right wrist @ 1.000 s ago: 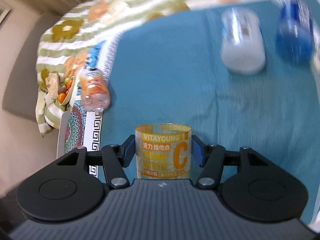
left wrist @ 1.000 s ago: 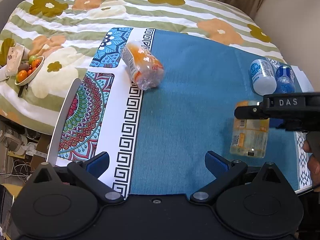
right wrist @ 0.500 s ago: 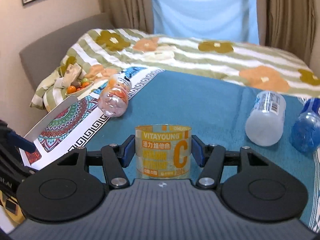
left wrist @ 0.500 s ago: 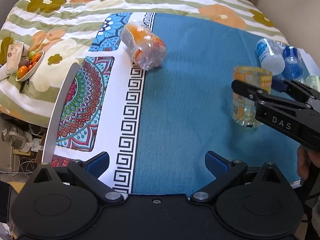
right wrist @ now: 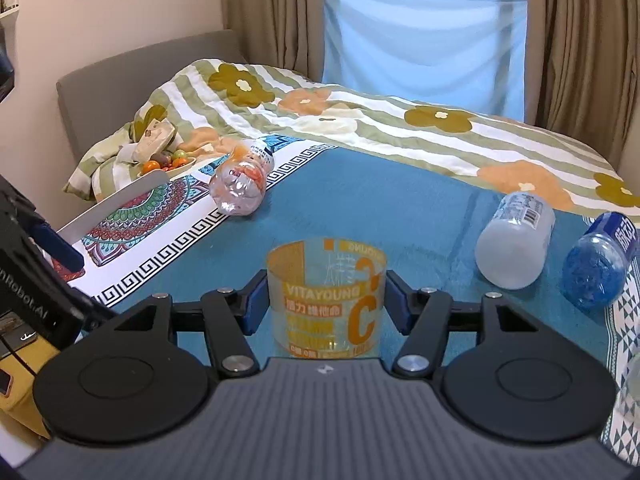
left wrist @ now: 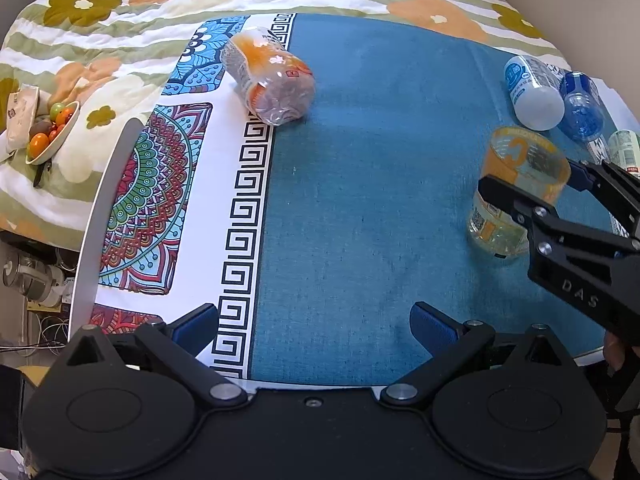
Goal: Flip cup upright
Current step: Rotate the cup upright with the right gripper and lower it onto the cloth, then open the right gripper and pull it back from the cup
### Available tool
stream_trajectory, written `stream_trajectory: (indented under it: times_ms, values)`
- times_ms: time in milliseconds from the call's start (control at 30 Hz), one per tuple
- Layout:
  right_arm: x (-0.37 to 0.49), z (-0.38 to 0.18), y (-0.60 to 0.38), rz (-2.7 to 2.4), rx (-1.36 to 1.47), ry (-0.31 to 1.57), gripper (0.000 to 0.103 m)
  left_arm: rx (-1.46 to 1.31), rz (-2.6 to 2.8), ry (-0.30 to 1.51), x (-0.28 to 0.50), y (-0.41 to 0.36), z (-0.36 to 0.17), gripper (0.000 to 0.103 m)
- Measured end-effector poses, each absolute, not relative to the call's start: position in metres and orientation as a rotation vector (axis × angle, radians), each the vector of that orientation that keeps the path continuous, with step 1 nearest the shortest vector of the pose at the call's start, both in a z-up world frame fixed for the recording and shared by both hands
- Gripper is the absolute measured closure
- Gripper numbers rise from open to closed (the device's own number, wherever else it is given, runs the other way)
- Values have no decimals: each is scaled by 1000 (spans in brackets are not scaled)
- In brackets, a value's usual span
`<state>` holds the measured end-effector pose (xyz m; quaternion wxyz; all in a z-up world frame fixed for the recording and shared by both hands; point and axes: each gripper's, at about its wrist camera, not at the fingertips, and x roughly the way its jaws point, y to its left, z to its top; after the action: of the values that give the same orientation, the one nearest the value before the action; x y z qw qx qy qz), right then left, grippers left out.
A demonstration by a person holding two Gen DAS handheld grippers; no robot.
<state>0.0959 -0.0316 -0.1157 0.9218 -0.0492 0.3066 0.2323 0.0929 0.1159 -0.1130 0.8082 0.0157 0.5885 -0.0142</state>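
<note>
Cup (right wrist: 326, 300) stands mouth-up beside the white bottle (right wrist: 514, 246); right gripper (right wrist: 326, 306) jaws flank it, grip unclear; part them evenly, retreat straight.

I see my left gripper (left wrist: 314, 322) as matte black linkages with blue finger pads and silver screws; my right gripper (right wrist: 326, 306) matches, stamped "DAS".
</note>
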Motion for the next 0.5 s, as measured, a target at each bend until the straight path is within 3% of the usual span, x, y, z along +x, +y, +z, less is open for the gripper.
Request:
stream_trajectory:
  times_ms: [367, 500]
  values:
    - [87, -118, -33, 479, -98, 668, 24, 39, -29, 1266, 90, 112, -114, 0]
    - [86, -112, -35, 469, -80, 666, 15, 41, -24, 1258, 88, 110, -110, 0]
